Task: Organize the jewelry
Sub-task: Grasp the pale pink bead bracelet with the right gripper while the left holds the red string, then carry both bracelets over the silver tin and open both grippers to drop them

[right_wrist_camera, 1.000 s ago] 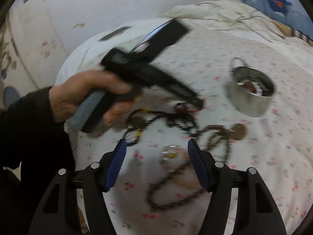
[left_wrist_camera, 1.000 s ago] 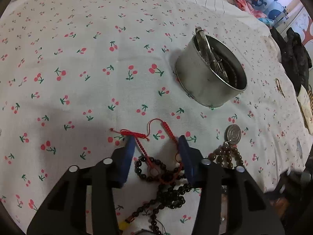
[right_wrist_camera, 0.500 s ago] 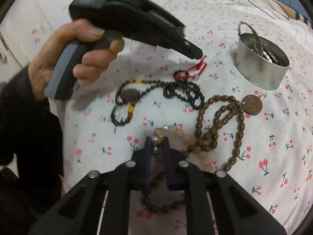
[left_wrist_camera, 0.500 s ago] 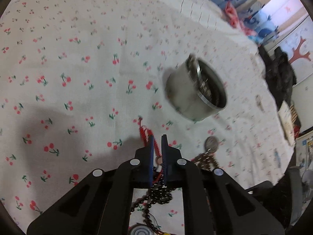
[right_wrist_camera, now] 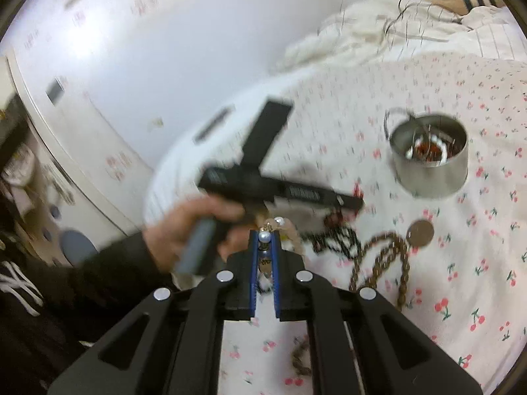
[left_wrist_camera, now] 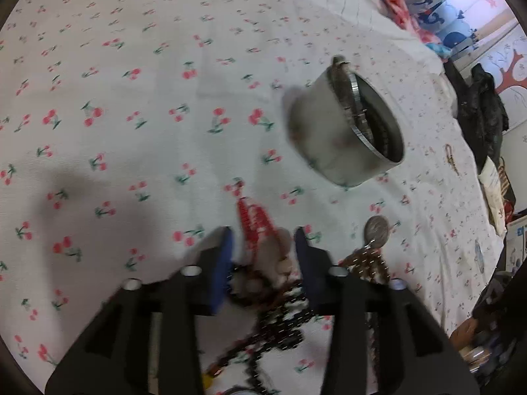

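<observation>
A round metal tin point(left_wrist_camera: 346, 138) with jewelry inside stands on the cherry-print sheet; it also shows in the right wrist view point(right_wrist_camera: 429, 161). My left gripper point(left_wrist_camera: 262, 243) is open over a red cord bracelet point(left_wrist_camera: 253, 220) and black beads point(left_wrist_camera: 283, 322). My right gripper point(right_wrist_camera: 264, 240) is shut on a pale pearl bead bracelet point(right_wrist_camera: 265, 236), lifted off the sheet. Brown beads point(right_wrist_camera: 385, 256) with a coin pendant point(right_wrist_camera: 420, 233) lie right of it. The left gripper's body point(right_wrist_camera: 280, 191) is ahead of it.
The cherry-print bed sheet point(left_wrist_camera: 131, 98) spreads wide to the left. Dark clothes point(left_wrist_camera: 484, 112) lie at the bed's right edge. A white wall and cabinet point(right_wrist_camera: 82, 164) stand at left, rumpled bedding point(right_wrist_camera: 378, 26) behind.
My left gripper was shut on the red cord and has opened. My right gripper, shut on the pearl bracelet, has lifted it off the sheet.
</observation>
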